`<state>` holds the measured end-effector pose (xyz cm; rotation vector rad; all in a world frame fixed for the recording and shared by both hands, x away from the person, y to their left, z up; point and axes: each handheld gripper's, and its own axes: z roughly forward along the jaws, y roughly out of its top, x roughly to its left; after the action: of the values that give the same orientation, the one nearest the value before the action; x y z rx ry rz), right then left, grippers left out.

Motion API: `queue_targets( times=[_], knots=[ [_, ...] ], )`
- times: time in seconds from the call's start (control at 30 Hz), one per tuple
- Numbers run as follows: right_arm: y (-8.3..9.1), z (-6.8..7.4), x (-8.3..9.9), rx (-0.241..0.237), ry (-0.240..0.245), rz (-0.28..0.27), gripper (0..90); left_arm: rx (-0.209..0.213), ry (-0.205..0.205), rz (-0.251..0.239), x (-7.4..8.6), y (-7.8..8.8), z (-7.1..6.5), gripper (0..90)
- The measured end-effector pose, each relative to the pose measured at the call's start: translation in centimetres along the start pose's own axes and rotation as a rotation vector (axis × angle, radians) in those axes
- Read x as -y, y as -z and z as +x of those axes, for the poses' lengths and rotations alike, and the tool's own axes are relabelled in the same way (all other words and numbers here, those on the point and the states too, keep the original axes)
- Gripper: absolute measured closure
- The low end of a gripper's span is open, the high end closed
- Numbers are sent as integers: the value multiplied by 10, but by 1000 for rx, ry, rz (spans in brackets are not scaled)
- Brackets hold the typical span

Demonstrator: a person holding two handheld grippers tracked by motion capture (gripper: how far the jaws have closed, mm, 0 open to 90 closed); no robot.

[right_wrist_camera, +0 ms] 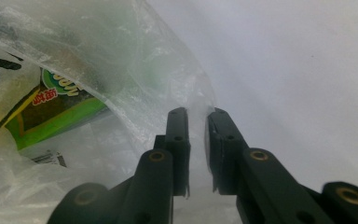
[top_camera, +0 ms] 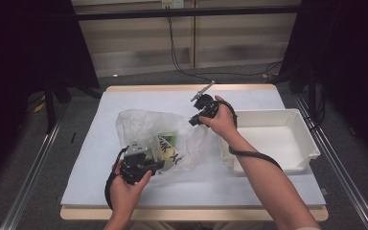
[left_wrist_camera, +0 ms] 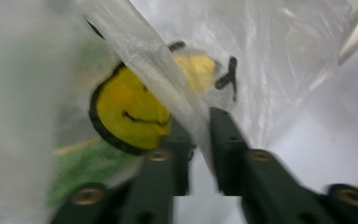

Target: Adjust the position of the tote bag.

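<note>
Your left claw sits nearest the camera in the high view, at the near left of the bench, with your left hand wrapped around its body. Its jaws stand narrow and pinch a fold of the clear plastic bag; in the left gripper view that fold of film runs down between the two black jaws. Behind the film you see a yellow smiley face with a black outline, blurred, and a green patch below it.

Your right claw is at the far right side of the bag, held by your right hand. Its jaws also stand narrow, and the right gripper view shows them nipping the bag's thin edge between the pads. To the left in that view a green and yellow packet lies inside the bag.

So the bag rests on the bench's pale sheet between your two claws, left of centre, gripped at its near edge and at its far right edge, with the printed packet inside it.

A white tray stands on the right side of the bench, just beside your right forearm and apart from the bag.
</note>
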<state>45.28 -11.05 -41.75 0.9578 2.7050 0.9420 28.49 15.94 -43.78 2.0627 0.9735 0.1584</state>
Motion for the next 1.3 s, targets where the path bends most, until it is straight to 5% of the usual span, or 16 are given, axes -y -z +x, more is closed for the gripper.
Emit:
queue_targets(
  times=[0.13, 0.43, 0.83, 1.03, 1.13, 1.3],
  knots=[
    [-4, -4, 0, 32, 6, 16, 869, 10, -5, 58, 5, -3, -3, 900],
    [-9, -30, 0, 132, -90, 28, 900, 54, -35, 165, 16, -18, -19, 900],
    [-7, -43, 2, 198, -135, 25, 900, 76, -53, 189, 22, -22, -25, 900],
    [-6, -42, 1, 175, -143, 7, 900, 69, -49, 173, 21, -21, -26, 900],
    [-3, -39, 1, 157, -128, -16, 813, 72, -45, 158, 19, -18, -24, 900],
    [7, -31, 2, 145, -111, -44, 662, 44, -51, 118, 15, -10, -19, 728]
  ],
)
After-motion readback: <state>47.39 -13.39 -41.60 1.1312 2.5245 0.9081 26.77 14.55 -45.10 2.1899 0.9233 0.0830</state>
